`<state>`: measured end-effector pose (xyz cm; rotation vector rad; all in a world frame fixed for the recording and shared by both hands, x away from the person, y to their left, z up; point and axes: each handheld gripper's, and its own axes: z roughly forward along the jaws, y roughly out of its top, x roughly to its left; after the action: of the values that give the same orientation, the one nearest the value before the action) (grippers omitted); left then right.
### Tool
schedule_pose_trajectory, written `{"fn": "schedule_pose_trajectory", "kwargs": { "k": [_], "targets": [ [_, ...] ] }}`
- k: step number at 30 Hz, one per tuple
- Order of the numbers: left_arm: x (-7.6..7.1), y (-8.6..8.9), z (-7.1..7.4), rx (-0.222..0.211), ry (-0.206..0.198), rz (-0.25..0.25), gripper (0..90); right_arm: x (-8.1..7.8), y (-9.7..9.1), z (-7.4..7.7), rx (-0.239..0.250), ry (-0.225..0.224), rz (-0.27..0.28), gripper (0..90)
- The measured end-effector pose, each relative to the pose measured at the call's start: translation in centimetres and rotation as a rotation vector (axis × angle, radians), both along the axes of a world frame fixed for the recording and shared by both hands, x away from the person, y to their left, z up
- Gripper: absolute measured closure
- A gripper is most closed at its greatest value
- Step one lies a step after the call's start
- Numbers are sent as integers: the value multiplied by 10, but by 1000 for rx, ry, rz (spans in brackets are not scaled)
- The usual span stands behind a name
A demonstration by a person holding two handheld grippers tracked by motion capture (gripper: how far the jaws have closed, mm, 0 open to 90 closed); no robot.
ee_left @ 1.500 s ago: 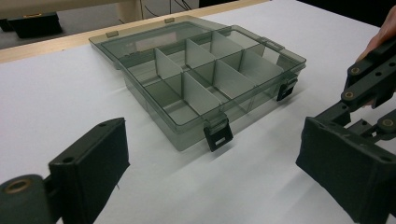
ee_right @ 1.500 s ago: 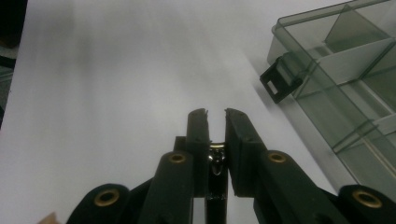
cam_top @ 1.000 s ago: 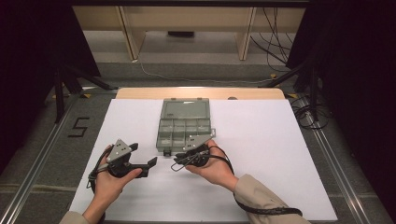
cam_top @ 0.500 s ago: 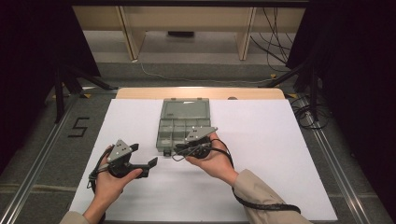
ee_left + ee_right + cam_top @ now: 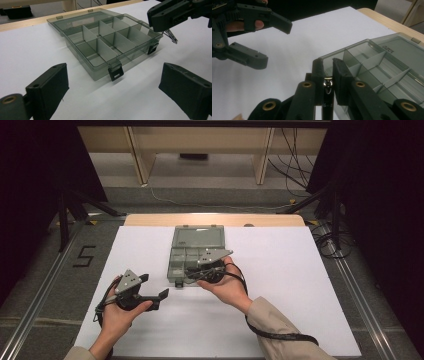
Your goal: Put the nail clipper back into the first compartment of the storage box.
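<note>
Compartment box (image 5: 196, 251) open on white tabletop (image 5: 280, 270), dark room beyond

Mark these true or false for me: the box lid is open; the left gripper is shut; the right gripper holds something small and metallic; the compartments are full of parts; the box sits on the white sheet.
1. The box lid is open: true.
2. The left gripper is shut: false, its jaws stand wide apart with nothing between them.
3. The right gripper holds something small and metallic: true, a shiny metal piece sits between its pads.
4. The compartments are full of parts: false, those in view look empty.
5. The box sits on the white sheet: true.
</note>
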<state>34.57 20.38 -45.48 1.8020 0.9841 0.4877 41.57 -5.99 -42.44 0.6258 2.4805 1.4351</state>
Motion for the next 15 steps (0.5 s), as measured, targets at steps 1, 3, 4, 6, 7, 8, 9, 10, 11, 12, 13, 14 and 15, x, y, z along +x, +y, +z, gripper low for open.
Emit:
{"fn": "schedule_pose_trajectory", "kwargs": {
  "k": [1, 3, 4, 6, 7, 8, 9, 10, 11, 12, 13, 14, 15],
  "targets": [
    [0, 0, 0, 0, 0, -1, 77, 1, 0, 1, -5, -2, 6, 809],
    [0, 0, 0, 0, -1, -1, 77, 3, 2, 2, 0, -4, -3, 809],
    [0, 0, 0, -2, -1, 0, 77, 4, 3, 3, -1, -8, -3, 809],
    [0, 0, 0, -2, -1, 0, 77, 5, 4, 5, 2, -11, -8, 809],
    [0, 0, 0, -3, -1, 1, 77, 6, 5, 5, 7, -11, -13, 809],
    [0, 0, 0, -3, -2, 1, 77, 7, 6, 6, 1, -11, -10, 809],
    [0, 0, 0, -3, -2, 1, 77, 8, 7, 7, 2, -7, -8, 809],
    [0, 0, 0, -4, -2, 1, 77, 9, 8, 7, 5, -14, -13, 809],
    [0, 0, 0, -5, -1, 1, 77, 10, 9, 7, 13, -23, -15, 809],
    [0, 0, 0, -7, 0, 1, 77, 10, 10, 8, 12, -12, -16, 809],
    [0, -1, 0, -13, 4, 4, 77, 11, 10, 9, 3, -7, -13, 809],
    [0, -1, 0, -13, 4, 4, 77, 11, 11, 9, 7, -13, -13, 809],
    [0, -1, 0, -13, 4, 5, 77, 12, 12, 9, 5, -8, -12, 809]
  ]
}}
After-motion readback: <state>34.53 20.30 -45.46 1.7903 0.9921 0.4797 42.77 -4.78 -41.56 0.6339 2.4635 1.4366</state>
